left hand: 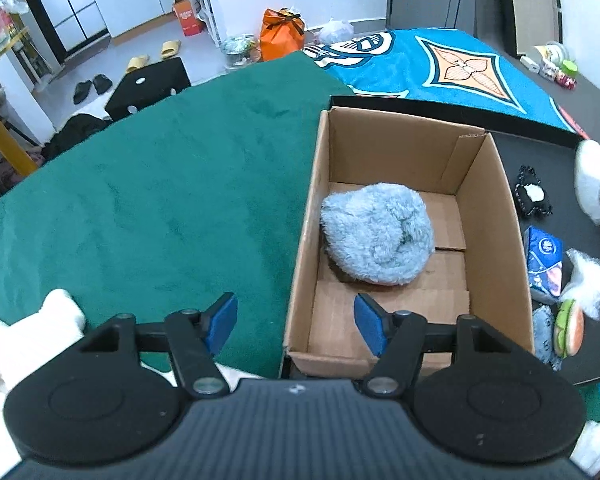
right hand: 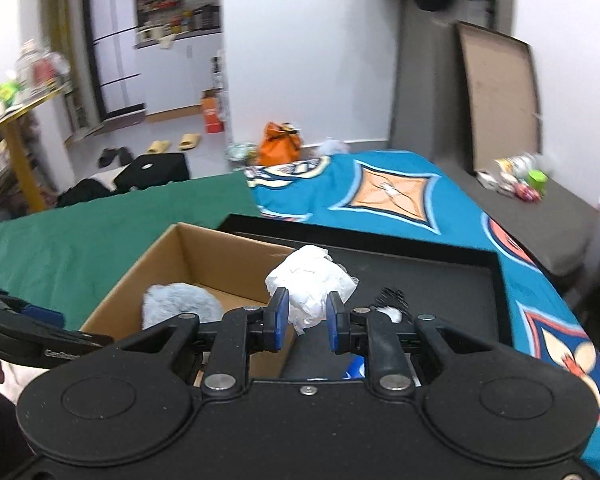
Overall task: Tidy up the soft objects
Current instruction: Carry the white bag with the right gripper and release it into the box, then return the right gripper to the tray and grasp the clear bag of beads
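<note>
White wad (right hand: pixel 310 282) in right gripper (right hand: pixel 307 322) above box (right hand: pixel 188 248).

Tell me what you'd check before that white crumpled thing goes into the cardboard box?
1. Right gripper shut on the white crumpled wad: ok.
2. Cardboard box open on top: ok.
3. Free floor beside the fluffy blue item in the box: ok.
4. Left gripper open, holding nothing: ok.
5. Left gripper clear of the drop path: not ok, it hangs over the box's near edge.
6. Wad over the box: cannot tell.
</note>
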A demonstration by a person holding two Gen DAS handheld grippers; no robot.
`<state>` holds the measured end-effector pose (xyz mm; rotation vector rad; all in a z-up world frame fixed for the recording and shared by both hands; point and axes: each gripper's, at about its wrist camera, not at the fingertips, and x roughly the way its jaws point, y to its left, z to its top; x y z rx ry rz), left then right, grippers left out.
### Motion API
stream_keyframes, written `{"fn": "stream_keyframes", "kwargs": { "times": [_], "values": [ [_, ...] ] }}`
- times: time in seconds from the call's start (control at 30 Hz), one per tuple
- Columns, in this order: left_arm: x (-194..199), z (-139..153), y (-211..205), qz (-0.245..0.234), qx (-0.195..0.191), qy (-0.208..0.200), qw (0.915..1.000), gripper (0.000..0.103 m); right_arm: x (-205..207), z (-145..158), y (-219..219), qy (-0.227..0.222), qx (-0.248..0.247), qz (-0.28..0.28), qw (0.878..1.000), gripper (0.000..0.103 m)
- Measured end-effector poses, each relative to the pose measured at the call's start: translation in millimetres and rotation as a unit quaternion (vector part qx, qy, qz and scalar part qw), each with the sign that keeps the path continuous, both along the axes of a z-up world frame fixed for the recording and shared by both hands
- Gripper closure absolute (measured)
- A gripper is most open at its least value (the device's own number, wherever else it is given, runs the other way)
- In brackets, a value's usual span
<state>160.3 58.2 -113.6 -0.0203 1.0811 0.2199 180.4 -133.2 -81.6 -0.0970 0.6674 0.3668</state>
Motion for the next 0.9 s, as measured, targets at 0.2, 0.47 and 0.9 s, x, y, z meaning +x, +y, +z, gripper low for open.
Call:
{"fn": "stream_keyframes", "kwargs": {
  "times": [0.2, 0.47, 0.9],
  "values": [
    [-0.1, -4.6, 9.3, 0.003, -0.029, -0.003, 0.9996, 0.057, 7.9, 3.4, 23.6, -0.001, -0.021, 0.039, 0.999, 0.083],
    [1.1, -13.8, 21.9, 0.010, -0.060, 0.004, 0.9981, 0.082, 19.3, 7.6, 50.4, -0.010, -0.039, 0.073, 0.997, 0.083],
    [0.5, -21.5, 25.9, 0.004, -0.066, 0.006, 0.9978, 0.094, 29.0, 3.4, 40.4, 0.013, -0.041, 0.053, 0.998, 0.059]
  ]
}}
